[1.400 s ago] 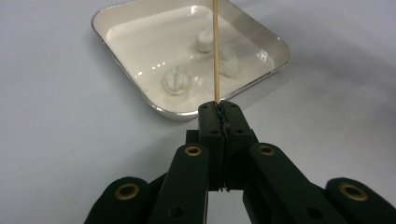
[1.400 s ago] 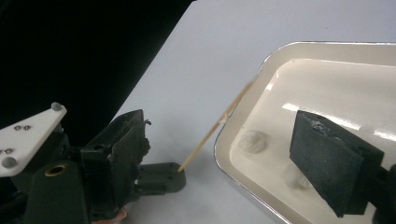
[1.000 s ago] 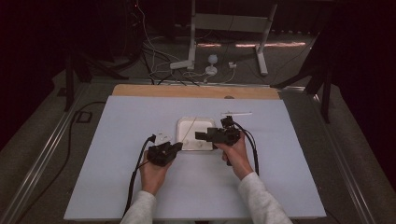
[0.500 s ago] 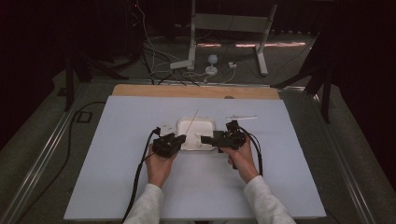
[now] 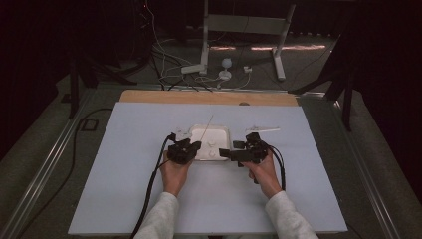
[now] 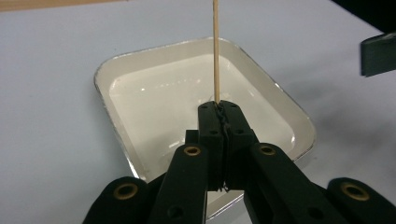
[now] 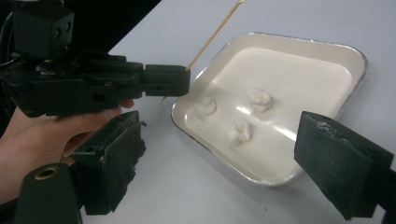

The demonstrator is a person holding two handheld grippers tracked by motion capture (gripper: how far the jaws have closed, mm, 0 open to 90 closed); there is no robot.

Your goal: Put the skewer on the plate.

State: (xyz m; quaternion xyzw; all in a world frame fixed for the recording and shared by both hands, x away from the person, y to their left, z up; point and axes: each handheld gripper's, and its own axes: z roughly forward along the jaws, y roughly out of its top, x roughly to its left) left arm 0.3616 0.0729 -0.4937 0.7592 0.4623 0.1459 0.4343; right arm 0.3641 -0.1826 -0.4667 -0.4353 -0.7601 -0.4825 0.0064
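The left claw [image 6: 219,122] is fully closed, its two black jaws pressed together on the lower end of a thin wooden skewer [image 6: 216,51]. The skewer rises from the jaw tips and extends out over the white tray [image 6: 109,72]. In the high view, the left claw [image 5: 195,146] sits at the left edge of the tray [image 5: 226,130], held by the person's left hand [image 5: 174,172].

The right claw [image 7: 219,158] is wide open and grips nothing; its jaws stand on either side of the tray's near corner. In the high view, the right claw [image 5: 225,152] sits at the tray's right side, held by the right hand [image 5: 263,172].

The tray rests on the light blue tabletop [image 5: 124,164], near its middle. Three small white lumps [image 7: 240,130] lie apart from one another on the tray floor.

Beyond the right claw, a thin pale object [image 5: 263,130] lies on the tabletop; its type cannot be determined. A wooden strip [image 5: 209,97] runs along the far tabletop edge.
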